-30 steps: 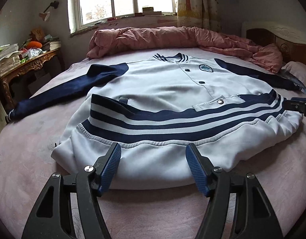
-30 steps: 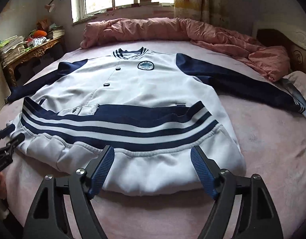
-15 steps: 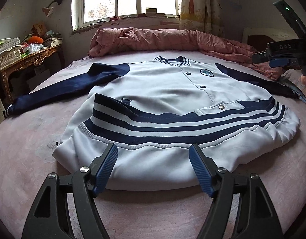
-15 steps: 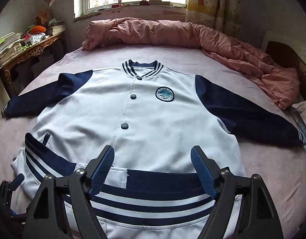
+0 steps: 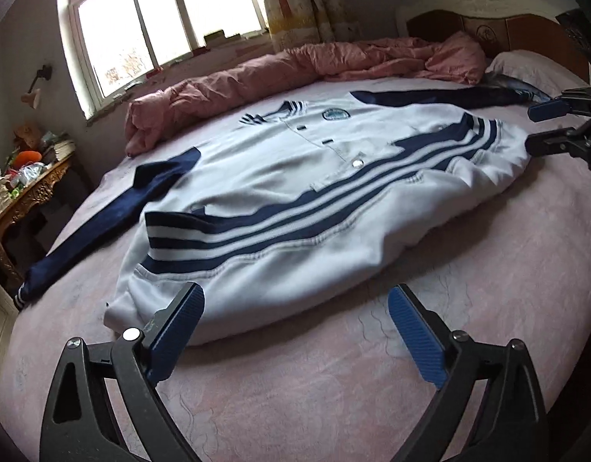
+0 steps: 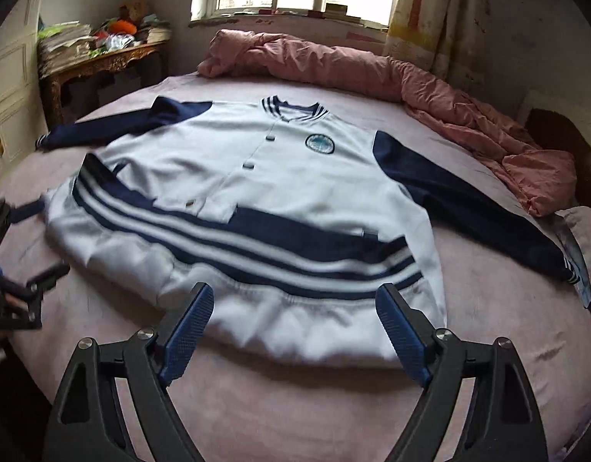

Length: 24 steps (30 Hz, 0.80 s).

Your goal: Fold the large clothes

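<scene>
White-and-navy jacket point(image 6: 256, 200) lies flat, face up, on the pink bed point(image 6: 295, 415). Left hand-held gripper point(image 5: 295, 327) has just been opening, now wide and empty; right hand-held gripper point(image 6: 295, 323) likewise, above the hem.

A pink-sheeted bed point(image 6: 295, 404) carries a white and navy jacket point(image 6: 256, 192) spread flat just beyond the fingers, with a crumpled pink quilt point(image 6: 372, 73) farther off.

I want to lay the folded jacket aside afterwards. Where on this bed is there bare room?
Bare sheet lies between the jacket hem and the near bed edge, and below the right sleeve. A thin strip runs between collar and quilt. The far edge is crowded by the quilt, the left by the other sleeve.
</scene>
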Available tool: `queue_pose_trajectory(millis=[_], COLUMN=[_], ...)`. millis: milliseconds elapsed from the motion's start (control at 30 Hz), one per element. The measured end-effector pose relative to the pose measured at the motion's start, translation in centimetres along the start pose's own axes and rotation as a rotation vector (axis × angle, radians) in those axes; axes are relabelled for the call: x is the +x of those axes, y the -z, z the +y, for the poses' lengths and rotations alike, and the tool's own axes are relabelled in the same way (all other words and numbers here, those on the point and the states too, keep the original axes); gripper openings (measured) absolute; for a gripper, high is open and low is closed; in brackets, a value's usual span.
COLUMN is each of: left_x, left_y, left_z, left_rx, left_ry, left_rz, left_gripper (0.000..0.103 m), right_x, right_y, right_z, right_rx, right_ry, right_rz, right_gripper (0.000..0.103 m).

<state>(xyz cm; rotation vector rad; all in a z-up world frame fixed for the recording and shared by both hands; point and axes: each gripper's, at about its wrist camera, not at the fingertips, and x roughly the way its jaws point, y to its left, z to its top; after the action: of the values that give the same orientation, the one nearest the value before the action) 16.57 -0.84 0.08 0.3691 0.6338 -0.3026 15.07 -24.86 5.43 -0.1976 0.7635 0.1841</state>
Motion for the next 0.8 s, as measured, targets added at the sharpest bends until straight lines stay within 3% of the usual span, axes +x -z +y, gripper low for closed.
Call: queue_pose_trajectory(millis=[67,100,167,233,300,367,433,500,600,767,800], left_x=[0.8,1.1,1.6,2.0,2.7,3.3,3.4,3.5,4.3,5.7,5.9], left_y=[0.5,0.7,0.8,0.6,0.7,0.8,0.6,0.2,-0.6,-0.9,-0.8], left_z=[0.0,0.2,1.4,2.6,3.3,4.1,4.5,4.4,4.3,5.0,5.3], left_rx=[0.02,0.003,-0.066,-0.125,-0.135,-0.126,-0.082,0.027,0.144,0.156,0.139], left_ry=[-0.045,-0.066,-0.047,-0.084,-0.1,-0.054,-0.041,-0.055,-0.09,-0.067,-0.04], left_rz=[0.054,0.066,0.075,0.082,0.117,0.134,0.149,0.169,0.204,0.18,0.178], left_gripper=[0.096,0.098,0.098,0.098,0.098,0.096,0.085,0.076,0.075,0.081,0.07], right_x=[0.1,0.4,1.6,3.2,4.9,5.9,6.5,7.0,7.2,7.7,7.8], right_y=[1.6,2.2,2.7,2.9,2.7,1.8,1.0,0.4,-0.2,-0.3,-0.2], right_z=[0.7,1.0,1.1,1.0,1.0,1.3,2.0,2.8,2.9,0.6,0.1], right_rx=[-0.041,-0.053,-0.054,-0.058,-0.06,-0.088,-0.136,-0.202,-0.293,-0.318,-0.3], right_ry=[-0.106,-0.115,-0.043,-0.03,-0.001,0.037,0.1,0.151,0.217,0.309,0.297], right_rz=[0.005,0.017,0.051,0.082,0.118,0.113,0.108,0.106,0.1,0.088,0.086], right_gripper=[0.088,0.088,0.088,0.088,0.088,0.09,0.091,0.092,0.092,0.092,0.085])
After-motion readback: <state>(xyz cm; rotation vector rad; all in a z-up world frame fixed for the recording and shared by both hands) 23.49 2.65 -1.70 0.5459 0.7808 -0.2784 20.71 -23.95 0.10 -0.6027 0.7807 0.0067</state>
